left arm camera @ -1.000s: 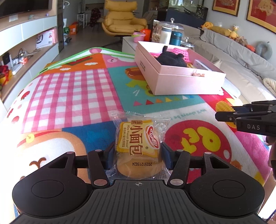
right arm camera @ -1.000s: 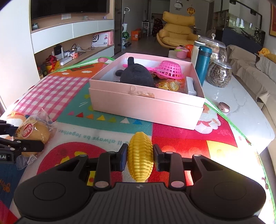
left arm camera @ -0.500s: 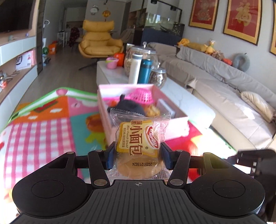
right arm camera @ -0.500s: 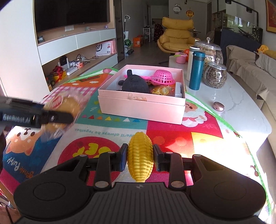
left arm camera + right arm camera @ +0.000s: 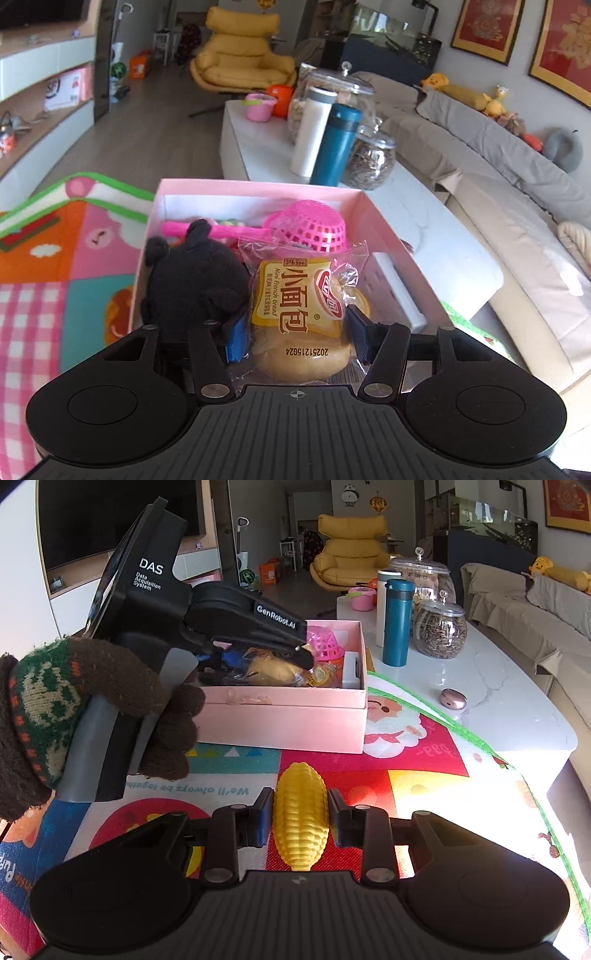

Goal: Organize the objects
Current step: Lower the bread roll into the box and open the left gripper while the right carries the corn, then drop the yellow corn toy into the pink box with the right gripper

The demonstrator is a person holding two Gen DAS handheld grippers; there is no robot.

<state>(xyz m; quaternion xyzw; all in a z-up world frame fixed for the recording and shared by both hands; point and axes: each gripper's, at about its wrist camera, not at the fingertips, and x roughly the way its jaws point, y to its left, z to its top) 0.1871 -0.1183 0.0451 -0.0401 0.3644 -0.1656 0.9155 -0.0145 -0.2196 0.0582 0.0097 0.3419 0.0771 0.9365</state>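
the bread packet [image 5: 301, 314], a small french bread in clear plastic with a yellow label, is clamped between the two fingers of the left gripper [image 5: 295, 332], and it hangs over the open pink box [image 5: 380, 229]. in the right wrist view the same packet [image 5: 273, 670] shows just above the things inside the box [image 5: 288, 720], under the black fingers of the left gripper [image 5: 295, 653]. a hand in a brown knitted glove [image 5: 110, 709] holds that gripper by its handle.

inside the box, a black plush toy [image 5: 195, 273] lies at the left, touching the left side of the packet. a pink plastic strainer [image 5: 306, 227] lies farther in, behind the packet. a white object [image 5: 351, 670] stands at the right wall of the box.

the toy corn [image 5: 300, 819] is gripped on both sides by the right gripper [image 5: 300, 821], low over the colourful play mat [image 5: 424, 768], nearer than the box and apart from it.

to the right of the box, on the white table [image 5: 517, 709], stand a teal bottle [image 5: 397, 622], a white bottle [image 5: 312, 136] and a glass jar [image 5: 439, 631] with dark filling. a small pinkish oval thing [image 5: 453, 698] lies alone on the table, nearer than the jar. far behind is a yellow armchair [image 5: 243, 62], and a grey sofa [image 5: 498, 155] runs along the right.
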